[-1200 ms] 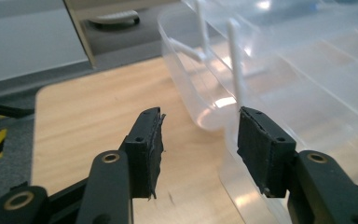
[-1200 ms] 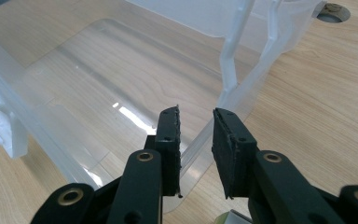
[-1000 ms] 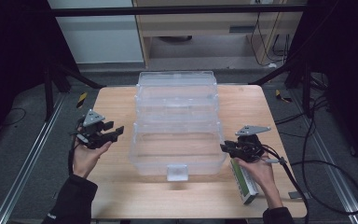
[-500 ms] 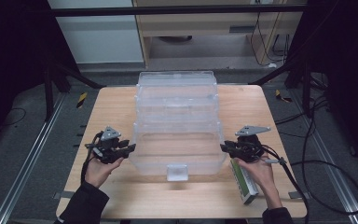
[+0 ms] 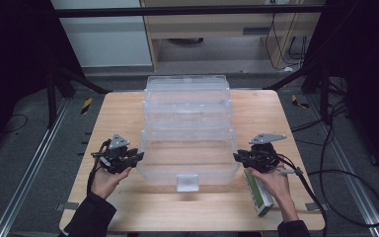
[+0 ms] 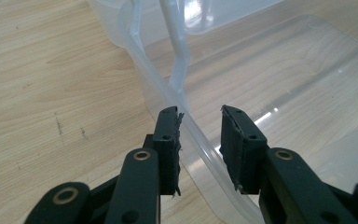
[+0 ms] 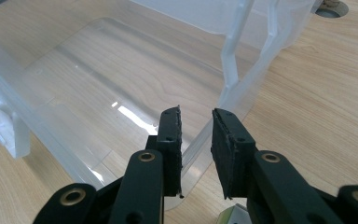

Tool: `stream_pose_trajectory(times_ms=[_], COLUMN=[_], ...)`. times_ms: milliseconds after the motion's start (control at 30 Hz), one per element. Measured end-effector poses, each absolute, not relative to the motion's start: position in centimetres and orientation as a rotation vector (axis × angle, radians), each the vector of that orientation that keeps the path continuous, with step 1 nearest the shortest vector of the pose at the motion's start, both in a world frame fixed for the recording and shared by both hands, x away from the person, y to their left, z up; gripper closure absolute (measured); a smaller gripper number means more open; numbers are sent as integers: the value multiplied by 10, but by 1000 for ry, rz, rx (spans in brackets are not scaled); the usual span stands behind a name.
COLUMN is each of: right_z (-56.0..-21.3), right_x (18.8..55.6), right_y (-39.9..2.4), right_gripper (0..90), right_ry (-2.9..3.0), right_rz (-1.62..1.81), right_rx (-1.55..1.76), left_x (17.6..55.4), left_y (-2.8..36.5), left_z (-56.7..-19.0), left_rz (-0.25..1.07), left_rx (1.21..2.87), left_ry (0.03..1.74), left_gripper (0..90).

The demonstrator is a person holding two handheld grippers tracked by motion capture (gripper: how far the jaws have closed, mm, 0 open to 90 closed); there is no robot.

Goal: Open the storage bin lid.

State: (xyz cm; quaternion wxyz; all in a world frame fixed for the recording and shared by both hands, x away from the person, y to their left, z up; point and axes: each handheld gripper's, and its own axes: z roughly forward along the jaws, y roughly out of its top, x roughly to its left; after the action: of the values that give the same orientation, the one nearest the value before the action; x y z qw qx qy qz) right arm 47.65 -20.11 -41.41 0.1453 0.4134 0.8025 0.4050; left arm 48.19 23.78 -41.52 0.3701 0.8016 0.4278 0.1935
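A clear plastic box [image 5: 187,163] stands open on the wooden table, its lid [image 5: 187,91] tipped back behind it. My left gripper [image 5: 137,157] is at the box's left rim [image 6: 193,126]. Its jaws have just been closing with that rim between them, and a gap still shows beside the right pad. My right gripper [image 5: 237,157] sits at the right rim [image 7: 196,142], near the front corner. Its jaws stand close on either side of the rim and grip it.
A green and white carton [image 5: 259,191] lies on the table [image 5: 118,113] under the person's right hand. A white latch [image 5: 186,181] hangs at the middle of the box's front wall. Bare wood runs along both sides of the box.
The left hand came down and in towards the box, bringing its gripper onto the left rim, and its jaws narrowed. The right hand and its gripper stayed where they were.
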Motion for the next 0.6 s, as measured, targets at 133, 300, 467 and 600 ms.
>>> stream_pose_trajectory(times_ms=[133, 300, 467, 600], right_z=[-413, -407, -398, -392], right_x=[477, 475, 472, 469], right_y=[-199, -203, -213, -220], right_gripper=[727, 679, 639, 611], right_ry=[2313, 2273, 2241, 2221], right_rz=[1143, 1175, 1177, 1171], right_rx=[1192, 1170, 1186, 1203], left_x=[481, 478, 474, 472], left_y=[239, 244, 254, 266], left_z=[-414, -408, -400, -397], left_rz=[503, 528, 566, 609], left_rx=[2052, 2028, 1992, 1947], left_ry=[1087, 1081, 1088, 1110], left_gripper=[687, 638, 607, 575])
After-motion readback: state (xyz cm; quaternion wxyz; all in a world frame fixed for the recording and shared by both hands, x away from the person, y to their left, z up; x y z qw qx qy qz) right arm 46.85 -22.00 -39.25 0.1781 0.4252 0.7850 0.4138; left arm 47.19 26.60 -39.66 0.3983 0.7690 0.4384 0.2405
